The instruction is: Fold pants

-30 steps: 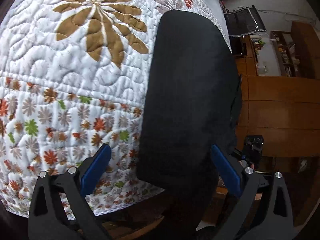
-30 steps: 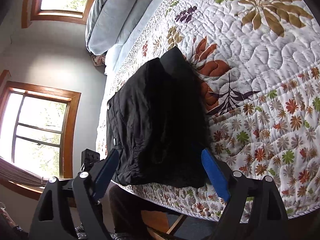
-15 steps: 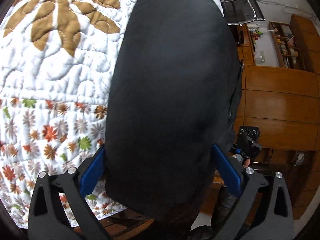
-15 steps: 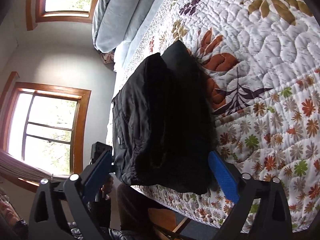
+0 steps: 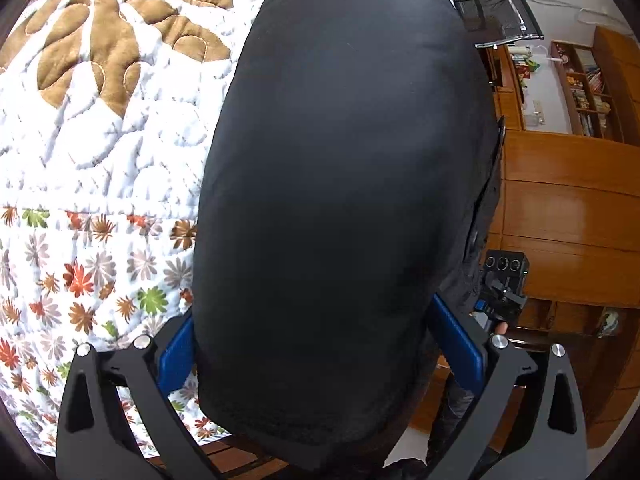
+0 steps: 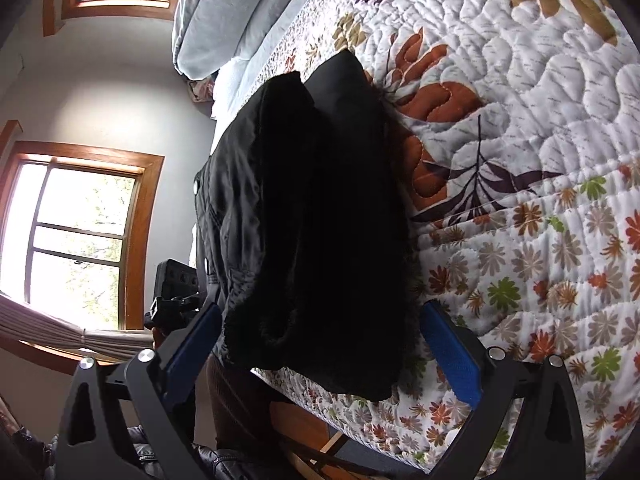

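Note:
Folded black pants (image 5: 344, 184) lie in a thick bundle at the near edge of the floral quilt (image 5: 104, 160). My left gripper (image 5: 316, 346) is open, and one end of the bundle lies between its blue pads (image 5: 456, 344); the left pad is partly hidden behind the cloth. From the other end, the pants (image 6: 320, 220) show a waistband with snap buttons on the left. My right gripper (image 6: 320, 348) stands wide open around that end, its pads (image 6: 452, 352) beside the cloth and apart from it. Each view catches the other gripper's body at the pants' far side.
The quilt (image 6: 540, 120) covers the bed, with grey pillows (image 6: 224, 12) at its head. Windows (image 6: 80, 232) are past the bed's side. Wooden cabinets (image 5: 568, 208), shelves and a black chair (image 5: 496, 16) stand on the other side. A person's dark trousers show under the bed edge.
My left gripper has moved forward, so the pants now fill the space between its fingers. My right gripper has come closer to its end of the bundle, its jaws a little wider.

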{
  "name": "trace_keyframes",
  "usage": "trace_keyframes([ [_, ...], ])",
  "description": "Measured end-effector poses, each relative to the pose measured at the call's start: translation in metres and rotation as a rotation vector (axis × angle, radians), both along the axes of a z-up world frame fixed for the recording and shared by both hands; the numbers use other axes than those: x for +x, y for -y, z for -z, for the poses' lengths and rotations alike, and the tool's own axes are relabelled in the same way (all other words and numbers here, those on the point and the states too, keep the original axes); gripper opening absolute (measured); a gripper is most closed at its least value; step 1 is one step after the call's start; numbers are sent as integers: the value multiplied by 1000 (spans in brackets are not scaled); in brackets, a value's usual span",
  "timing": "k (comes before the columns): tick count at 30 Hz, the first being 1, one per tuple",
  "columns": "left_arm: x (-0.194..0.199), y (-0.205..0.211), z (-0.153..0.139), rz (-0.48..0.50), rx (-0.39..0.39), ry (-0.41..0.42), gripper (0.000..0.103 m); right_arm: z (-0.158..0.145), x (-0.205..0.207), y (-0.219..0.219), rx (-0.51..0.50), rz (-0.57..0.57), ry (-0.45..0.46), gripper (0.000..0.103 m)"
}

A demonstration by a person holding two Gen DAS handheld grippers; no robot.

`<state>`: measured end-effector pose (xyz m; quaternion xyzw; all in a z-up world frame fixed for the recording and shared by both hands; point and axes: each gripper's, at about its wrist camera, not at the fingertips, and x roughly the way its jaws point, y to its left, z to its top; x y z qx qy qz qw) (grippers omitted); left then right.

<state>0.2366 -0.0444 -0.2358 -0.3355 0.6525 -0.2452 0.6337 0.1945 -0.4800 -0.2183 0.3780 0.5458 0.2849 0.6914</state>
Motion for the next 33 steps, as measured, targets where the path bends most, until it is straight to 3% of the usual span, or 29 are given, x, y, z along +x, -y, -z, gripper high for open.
trace_keyframes([
  [6, 10, 12, -1, 1, 48, 6, 101, 2, 5, -9, -32, -27, -10, 100],
  [17, -5, 4, 3, 0, 47, 14, 101, -1, 10, -14, -41, -60, -13, 100],
  [19, -6, 4, 2, -2, 47, 20, 101, -1, 10, -20, -5, -81, -2, 86],
  [28, -15, 8, -4, -11, 65, 76, 100, -5, 7, -22, -31, -66, 29, 53],
  [33, -15, 6, -4, -12, 57, 70, 99, -17, 8, -30, -48, -68, 69, 44],
])
